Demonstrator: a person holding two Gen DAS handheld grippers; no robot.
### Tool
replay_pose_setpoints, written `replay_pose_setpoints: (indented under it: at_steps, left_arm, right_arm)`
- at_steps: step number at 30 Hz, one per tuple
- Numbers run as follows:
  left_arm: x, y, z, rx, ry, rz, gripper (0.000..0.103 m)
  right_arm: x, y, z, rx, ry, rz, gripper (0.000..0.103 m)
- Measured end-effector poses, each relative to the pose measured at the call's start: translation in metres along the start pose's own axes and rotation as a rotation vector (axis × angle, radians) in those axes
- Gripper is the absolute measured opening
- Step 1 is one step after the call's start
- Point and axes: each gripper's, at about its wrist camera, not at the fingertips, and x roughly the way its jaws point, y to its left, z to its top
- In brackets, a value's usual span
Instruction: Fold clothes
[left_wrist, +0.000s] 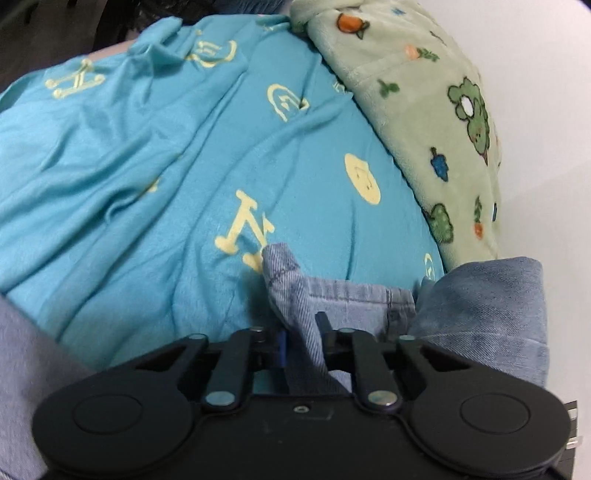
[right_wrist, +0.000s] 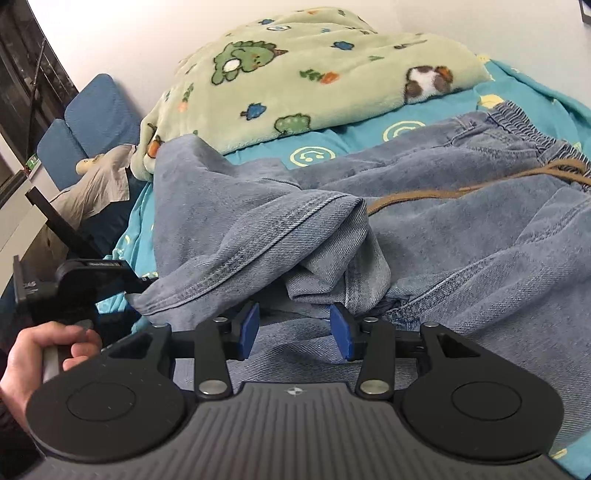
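Left tool (left_wrist: 301, 332) pinches jeans (left_wrist: 291, 295) hem.

Soft, even indoor light, no hard shadows or glare. The white wall (right_wrist: 147, 48) behind the green blanket (right_wrist: 314, 81) is bright, near washed out. Fisheye bending curves everything toward the edges around that blanket. The teal sheet (left_wrist: 147, 166) looks slightly smeared and soft in the left wrist view.
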Motion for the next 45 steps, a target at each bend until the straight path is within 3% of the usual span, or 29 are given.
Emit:
replay_pose_setpoints:
  at_steps: [4, 12, 16, 22, 30, 37, 45]
  left_arm:
    - [-0.021, -0.005, 0.008, 0.046, -0.082, -0.031, 0.003]
    - [-0.111, -0.006, 0.045, 0.094, -0.334, -0.114, 0.003]
    - [-0.147, 0.007, 0.068, 0.093, -0.435, -0.081, 0.003]
    - [-0.191, 0.061, 0.094, 0.003, -0.558, -0.022, 0.003]
    - [-0.225, 0.142, 0.109, -0.173, -0.619, 0.032, 0.003]
    - [-0.234, 0.201, 0.121, -0.243, -0.646, 0.112, 0.003]
    - [-0.202, 0.266, 0.106, -0.350, -0.533, 0.188, 0.003]
  right_arm:
    - [0.003, -0.003, 0.000, 0.009, 0.006, -0.004, 0.045]
    - [0.006, -0.008, -0.006, 0.016, 0.010, -0.010, 0.044]
    - [0.003, -0.008, -0.008, 0.018, 0.007, -0.007, 0.044]
    - [0.003, -0.007, -0.010, 0.009, 0.006, -0.007, 0.044]
    - [0.006, -0.004, -0.012, -0.006, 0.018, -0.002, 0.044]
    - [0.010, -0.002, -0.015, -0.018, 0.022, -0.002, 0.045]
    - [0.017, 0.004, -0.015, -0.053, 0.024, -0.017, 0.045]
